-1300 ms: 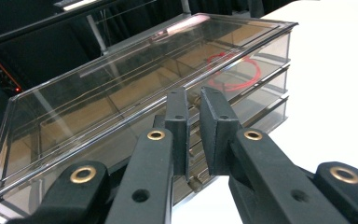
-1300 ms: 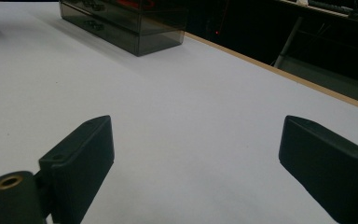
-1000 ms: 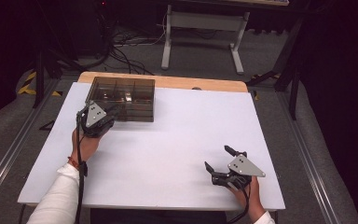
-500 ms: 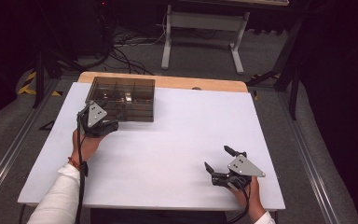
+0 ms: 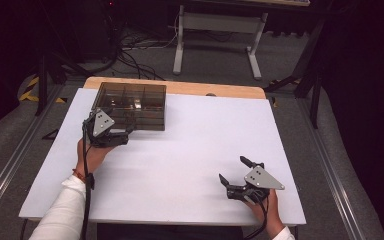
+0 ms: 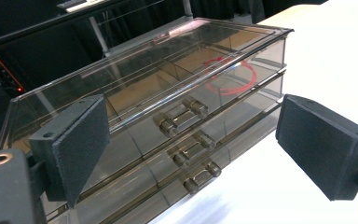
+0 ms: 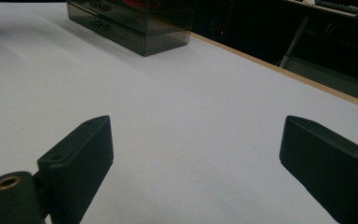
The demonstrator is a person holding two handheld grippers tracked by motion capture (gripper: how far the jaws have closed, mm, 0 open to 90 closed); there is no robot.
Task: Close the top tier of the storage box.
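Note:
A smoky clear plastic drawer box (image 5: 131, 106) stands at the far left of the white table (image 5: 190, 150). Its front shows stacked drawers with small bar handles (image 6: 182, 113), all closed, and something red (image 6: 227, 79) lies inside an upper compartment. My left gripper (image 5: 121, 134) is open just in front of the box, its jaws spread to either side of the handles without touching them. At the near right of the table my right gripper (image 5: 236, 172) stands open with nothing between its jaws. From there the box (image 7: 130, 21) sits far off.
A wooden strip (image 5: 180, 88) runs along the table's far edge. Beyond it are a white metal stand (image 5: 215, 35) and loose cables (image 5: 135, 50) on the floor. Rails run along both sides of the table.
My left gripper has edged slightly closer to the drawer box's front. The right gripper has stayed where it was.

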